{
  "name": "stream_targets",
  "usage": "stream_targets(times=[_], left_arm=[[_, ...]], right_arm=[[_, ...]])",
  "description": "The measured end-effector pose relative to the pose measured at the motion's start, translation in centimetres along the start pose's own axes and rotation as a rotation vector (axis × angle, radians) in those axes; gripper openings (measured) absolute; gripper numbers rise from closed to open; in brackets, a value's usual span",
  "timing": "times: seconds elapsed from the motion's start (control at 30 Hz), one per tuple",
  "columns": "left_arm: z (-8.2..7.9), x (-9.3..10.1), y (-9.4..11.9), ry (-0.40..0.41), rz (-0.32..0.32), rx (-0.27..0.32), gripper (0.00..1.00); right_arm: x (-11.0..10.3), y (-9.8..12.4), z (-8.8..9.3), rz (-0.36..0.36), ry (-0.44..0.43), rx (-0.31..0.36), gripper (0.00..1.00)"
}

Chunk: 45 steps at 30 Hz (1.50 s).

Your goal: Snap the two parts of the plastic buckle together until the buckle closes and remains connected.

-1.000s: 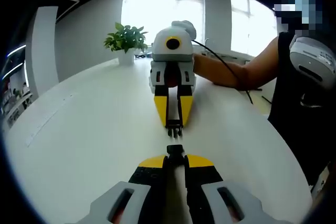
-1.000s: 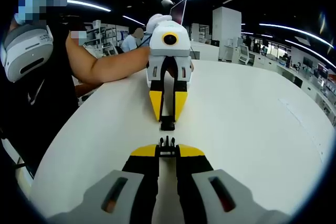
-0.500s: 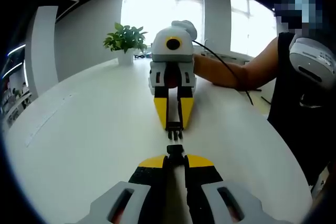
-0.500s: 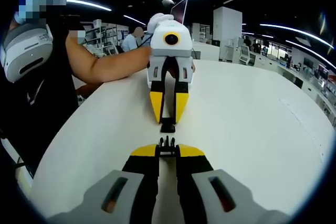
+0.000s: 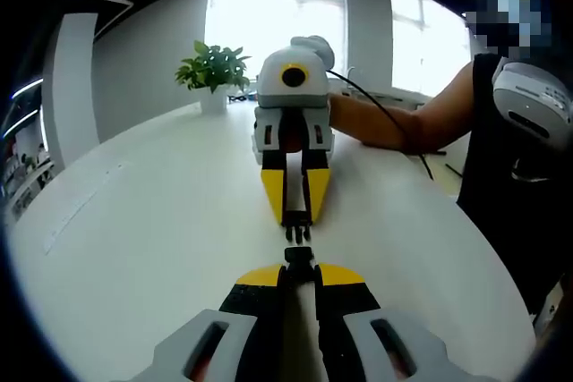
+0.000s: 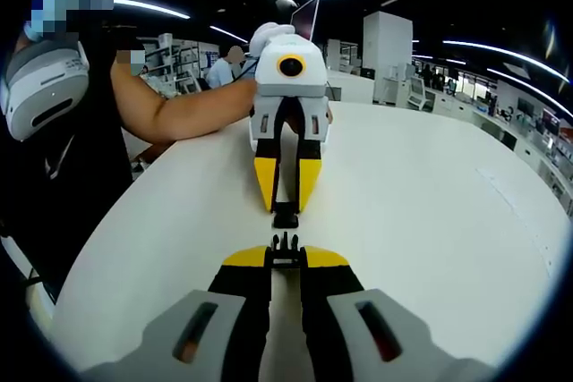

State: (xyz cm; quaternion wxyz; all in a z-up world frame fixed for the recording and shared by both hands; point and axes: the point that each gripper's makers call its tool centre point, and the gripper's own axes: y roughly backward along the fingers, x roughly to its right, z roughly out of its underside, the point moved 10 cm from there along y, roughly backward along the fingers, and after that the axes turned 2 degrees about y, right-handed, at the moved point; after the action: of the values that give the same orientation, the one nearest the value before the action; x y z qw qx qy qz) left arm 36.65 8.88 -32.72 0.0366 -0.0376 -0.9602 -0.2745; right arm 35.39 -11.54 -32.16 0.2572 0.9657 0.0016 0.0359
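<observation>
Closer now, the two buckle halves nearly meet above the table (image 5: 134, 221). Left gripper (image 5: 299, 261), at 6 o'clock, clamps the socket (image 5: 299, 256); right gripper (image 6: 286, 252), opposite at 12, clamps the prongs (image 6: 285, 241). A forearm (image 5: 394, 123) lies level.

The table (image 5: 134, 221) was plain white; on it, the left gripper (image 5: 299, 267) and the right gripper (image 6: 286, 258) each showed yellow jaw tips over black inner faces, with pale grey housings behind, and both buckle halves were black, the socket half (image 5: 299, 256) at the left gripper's tips and the pronged half (image 6: 286, 242) at the right gripper's. At the table's far edge stood a green-leaved plant (image 5: 213, 64) in a white pot; beside the table, the person (image 6: 54, 140) wore a black sleeveless top with a white-and-grey device on it.
</observation>
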Motion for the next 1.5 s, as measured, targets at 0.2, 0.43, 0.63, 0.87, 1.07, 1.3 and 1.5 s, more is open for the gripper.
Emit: stream_targets(times=[0.2,0.43,0.63,0.87,1.07,1.3,1.5], left_arm=[[0.00,-0.07,-0.05,0.001,0.000,0.002,0.11],[-0.08,0.02,-0.24,-0.004,0.000,0.004,0.11],[-0.12,0.13,-0.38,-0.001,0.007,0.008,0.11],[-0.14,0.03,-0.50,0.005,0.005,0.017,0.11],[-0.11,-0.03,-0.51,0.008,0.007,0.021,0.11],[-0.09,-0.07,-0.48,0.010,0.009,0.024,0.11],[-0.06,-0.15,-0.49,0.011,0.011,0.028,0.11]], right_arm=[[0.02,-0.06,0.05,0.000,-0.001,-0.001,0.10],[0.00,-0.10,0.08,0.000,-0.003,-0.001,0.10],[-0.09,-0.19,0.10,-0.003,-0.006,-0.002,0.10],[-0.06,-0.23,0.14,-0.002,-0.006,0.000,0.10],[-0.09,-0.26,0.12,-0.005,-0.008,0.004,0.10],[0.01,-0.26,0.05,-0.001,-0.005,0.011,0.10],[-0.08,-0.49,-0.08,-0.009,-0.006,0.020,0.10]])
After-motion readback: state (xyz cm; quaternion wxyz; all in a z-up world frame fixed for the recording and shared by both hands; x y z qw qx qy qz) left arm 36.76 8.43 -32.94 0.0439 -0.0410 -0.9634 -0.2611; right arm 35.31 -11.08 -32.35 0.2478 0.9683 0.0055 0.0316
